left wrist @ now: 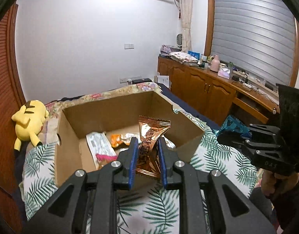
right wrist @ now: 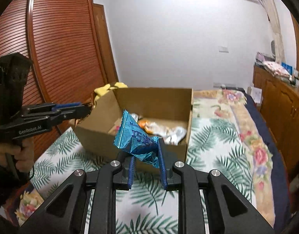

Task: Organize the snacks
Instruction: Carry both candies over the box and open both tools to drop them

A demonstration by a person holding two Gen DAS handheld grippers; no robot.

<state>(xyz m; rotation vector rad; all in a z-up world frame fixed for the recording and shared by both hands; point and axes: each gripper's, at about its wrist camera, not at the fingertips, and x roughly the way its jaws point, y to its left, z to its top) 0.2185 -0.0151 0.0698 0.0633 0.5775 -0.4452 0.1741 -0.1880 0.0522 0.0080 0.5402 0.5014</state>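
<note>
My left gripper (left wrist: 148,143) is shut on a copper-brown foil snack packet (left wrist: 151,136) and holds it over the near edge of an open cardboard box (left wrist: 118,109) on the bed. The box holds several snack packets, among them an orange one (left wrist: 116,139) and a white one (left wrist: 99,144). My right gripper (right wrist: 145,150) is shut on a blue foil snack packet (right wrist: 134,136) and holds it above the near wall of the box (right wrist: 153,95). The right gripper with the blue packet (left wrist: 233,125) also shows at the right of the left wrist view. The left gripper (right wrist: 83,108) shows at the box's left edge.
The box stands on a palm-leaf blanket (left wrist: 217,152) over a floral bedspread (right wrist: 252,136). A yellow plush toy (left wrist: 29,122) lies left of the box. A wooden wardrobe (right wrist: 57,44) is on the left, and a wooden sideboard (left wrist: 204,83) with clutter runs along the right.
</note>
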